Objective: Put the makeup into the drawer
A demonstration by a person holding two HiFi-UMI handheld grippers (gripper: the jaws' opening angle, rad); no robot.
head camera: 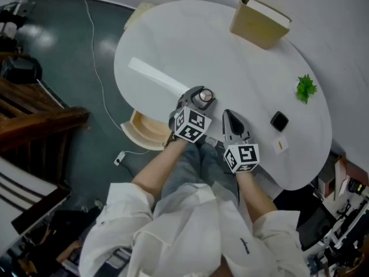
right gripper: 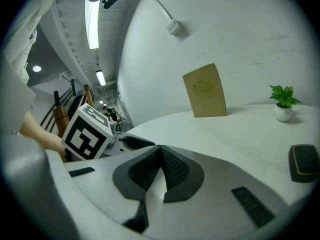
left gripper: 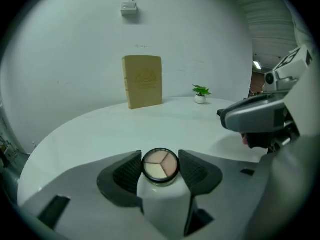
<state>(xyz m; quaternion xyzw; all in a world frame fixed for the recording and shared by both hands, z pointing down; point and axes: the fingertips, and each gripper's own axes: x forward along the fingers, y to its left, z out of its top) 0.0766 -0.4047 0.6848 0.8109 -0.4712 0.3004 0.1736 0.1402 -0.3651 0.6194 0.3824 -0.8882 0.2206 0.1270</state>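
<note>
On the tabletop (head camera: 230, 68) we are mid-pickup: left hand-held gripper (left gripper: 160, 160) pinches the makeup compact (left gripper: 160, 166), right hand-held gripper (right gripper: 160, 159) closed, empty; next we likely lift it toward the open drawer (head camera: 144, 133) at eight o'clock.

White oval table (head camera: 190, 45) — mostly bare top. Holds a tan book (head camera: 259, 22), upright near the far edge. Carries a small green plant (head camera: 305, 88) in a white pot toward the right rim. Nearer in lies a flat black case (head camera: 279, 121) — just beside it, a small pale tag (head camera: 280, 145).
</note>
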